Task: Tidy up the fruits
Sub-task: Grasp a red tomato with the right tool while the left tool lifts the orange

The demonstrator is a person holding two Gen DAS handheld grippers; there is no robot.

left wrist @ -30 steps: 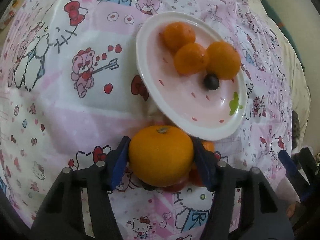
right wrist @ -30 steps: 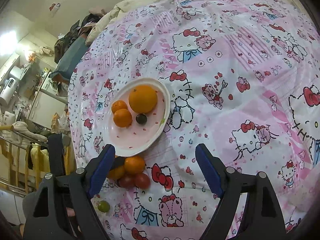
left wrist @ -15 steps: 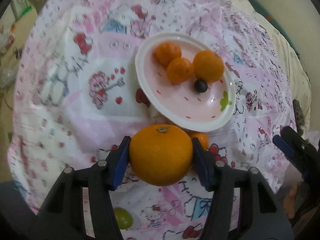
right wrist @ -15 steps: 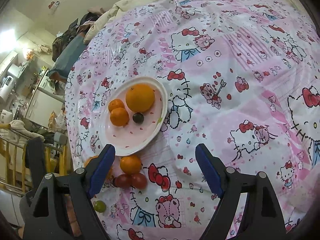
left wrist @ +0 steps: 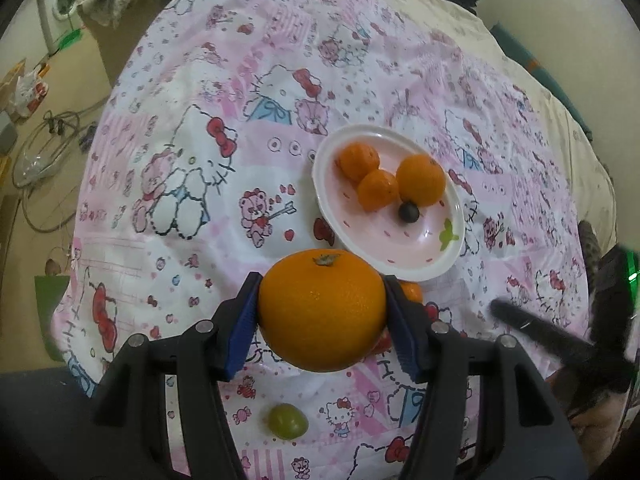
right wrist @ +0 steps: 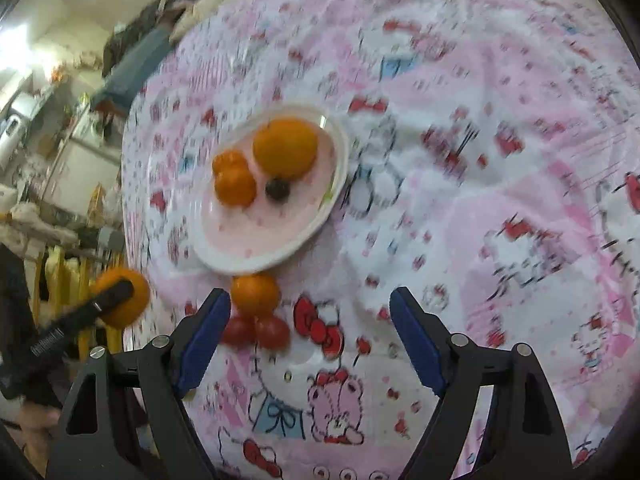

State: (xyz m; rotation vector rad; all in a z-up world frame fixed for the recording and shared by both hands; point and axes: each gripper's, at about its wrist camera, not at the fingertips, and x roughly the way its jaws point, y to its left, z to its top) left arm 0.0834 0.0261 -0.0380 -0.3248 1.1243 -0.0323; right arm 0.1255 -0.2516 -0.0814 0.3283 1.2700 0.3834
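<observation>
The left gripper (left wrist: 322,312) pinches a large orange (left wrist: 322,312) between its blue pads, stem end up; both pads press against the fruit's sides, and the fruit hangs clear above the patterned bedspread (left wrist: 200,184) that covers the bed. In the right wrist view the same orange (right wrist: 122,298) appears at the bed's left edge, partly crossed by a black finger of the left gripper.

The right gripper (right wrist: 310,320) has its jaws spread, with nothing between the pads; they have just been closing somewhat. Only bedspread lies in the gap.

A white plate (left wrist: 348,236) with a pink centre rests on the bedspread towards the middle of the bed. It holds one larger orange (left wrist: 421,179), two smaller oranges (left wrist: 378,190) touching each other, and one small dark round fruit (left wrist: 408,212) just beside the larger orange.

Off the plate, towards its near rim, a small orange (right wrist: 255,294) lies on the bedspread, touching two red tomatoes (right wrist: 256,330) just beside it. These sit close to the left pad of the right gripper, apart from it. A green grape (left wrist: 287,421) lies alone on the bedspread near the bed's near edge, seen below the held orange in the left wrist view.

The right wrist view is blurred.
</observation>
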